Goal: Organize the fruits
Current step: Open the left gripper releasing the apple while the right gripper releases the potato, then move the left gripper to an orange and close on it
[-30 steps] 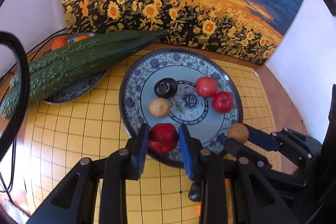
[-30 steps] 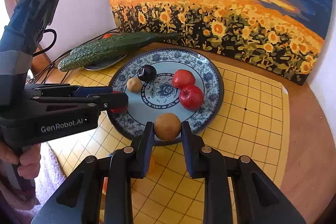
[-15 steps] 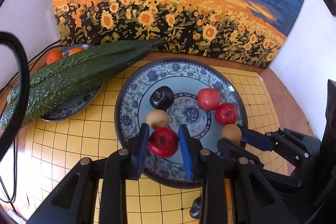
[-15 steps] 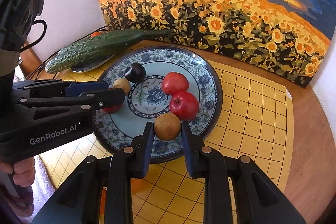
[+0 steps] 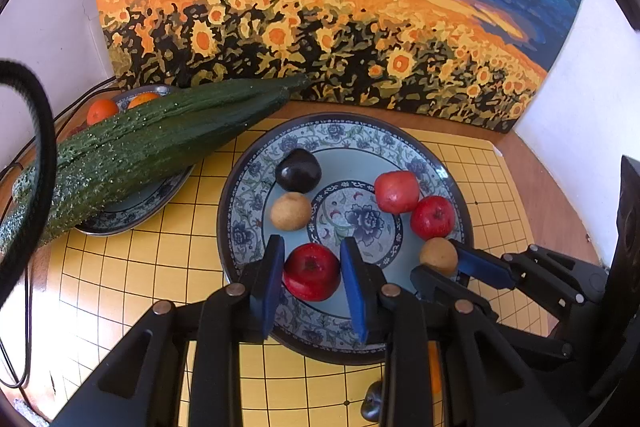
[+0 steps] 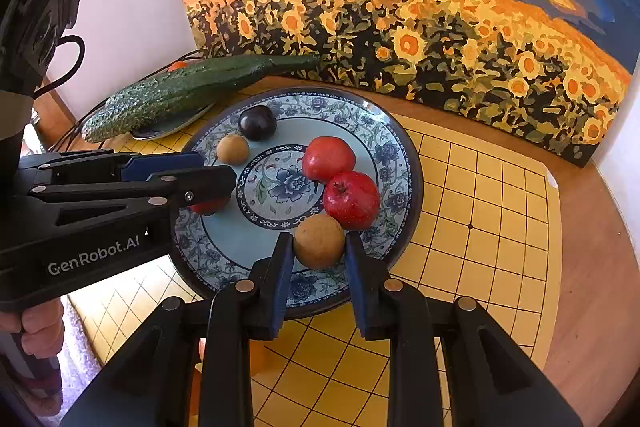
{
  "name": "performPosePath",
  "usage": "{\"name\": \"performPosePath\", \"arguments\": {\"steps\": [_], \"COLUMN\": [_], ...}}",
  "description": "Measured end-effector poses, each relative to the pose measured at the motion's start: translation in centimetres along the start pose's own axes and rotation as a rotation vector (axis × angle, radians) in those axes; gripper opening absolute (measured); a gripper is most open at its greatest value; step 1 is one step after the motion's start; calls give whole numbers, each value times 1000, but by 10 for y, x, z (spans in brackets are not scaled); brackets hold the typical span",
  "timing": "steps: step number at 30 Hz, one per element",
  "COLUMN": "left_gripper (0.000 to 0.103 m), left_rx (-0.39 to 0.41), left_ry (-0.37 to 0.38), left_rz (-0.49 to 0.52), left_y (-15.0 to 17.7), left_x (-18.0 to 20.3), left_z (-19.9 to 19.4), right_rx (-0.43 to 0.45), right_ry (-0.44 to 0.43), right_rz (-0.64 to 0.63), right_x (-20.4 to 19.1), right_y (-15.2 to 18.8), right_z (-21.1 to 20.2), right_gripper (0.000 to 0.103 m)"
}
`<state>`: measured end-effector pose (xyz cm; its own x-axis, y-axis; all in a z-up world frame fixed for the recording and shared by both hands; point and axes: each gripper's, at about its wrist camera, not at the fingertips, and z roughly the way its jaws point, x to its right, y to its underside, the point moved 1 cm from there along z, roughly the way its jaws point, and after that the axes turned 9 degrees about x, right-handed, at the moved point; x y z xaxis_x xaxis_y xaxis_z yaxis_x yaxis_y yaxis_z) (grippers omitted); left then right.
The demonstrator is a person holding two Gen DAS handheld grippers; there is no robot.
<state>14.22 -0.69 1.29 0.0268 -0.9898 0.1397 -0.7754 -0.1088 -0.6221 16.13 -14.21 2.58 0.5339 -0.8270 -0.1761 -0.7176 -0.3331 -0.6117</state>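
Yellow gridded board (image 5: pixel 132 267) carries everything, backed by a sunflower painting (image 5: pixel 320 27) between white walls. At its left edge a small plate (image 5: pixel 132 215) bears two cucumbers (image 5: pixel 152 143). The large blue plate (image 5: pixel 256 163) fills the middle. Over its near rim, the left gripper (image 5: pixel 312 273) clasps a red apple (image 5: pixel 312 271); just right, the right gripper (image 6: pixel 318 247) clasps a brown fruit (image 6: pixel 319 241) touching another apple (image 6: pixel 351 199). Bare grid lies along the right edge.

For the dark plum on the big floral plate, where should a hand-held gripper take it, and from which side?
Grip the dark plum across its widest middle, coming from above with the fingers to its left and right. It is round, so no side grips better, but the tan fruit sits close in front, and the plate rim rises behind, crowding a low approach.
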Motion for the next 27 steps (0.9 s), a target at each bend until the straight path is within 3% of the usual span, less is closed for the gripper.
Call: {"name": "performPosePath", "arguments": {"steps": [6, 11, 19, 27], "left_gripper": [30, 37, 47, 48], "left_rx": [-23, -35, -27, -37], "left_ry": [10, 11, 16, 34], "left_rz": [-1, -9, -11, -24], "left_y": [3, 4, 6, 14], "left_x": [1, 1, -3, -4], "left_z": [1, -3, -23, -41], "right_rx": [-6, 1, 31, 44], "right_ry": [-9, -15, -19, -14], "right_rz": [36, 45, 56, 93], "right_x": [2, 1, -1, -1], "right_y": [1, 2, 2, 7], "right_z": [-1, -7, -27, -46], "right_gripper": [28, 41, 44, 44]}}
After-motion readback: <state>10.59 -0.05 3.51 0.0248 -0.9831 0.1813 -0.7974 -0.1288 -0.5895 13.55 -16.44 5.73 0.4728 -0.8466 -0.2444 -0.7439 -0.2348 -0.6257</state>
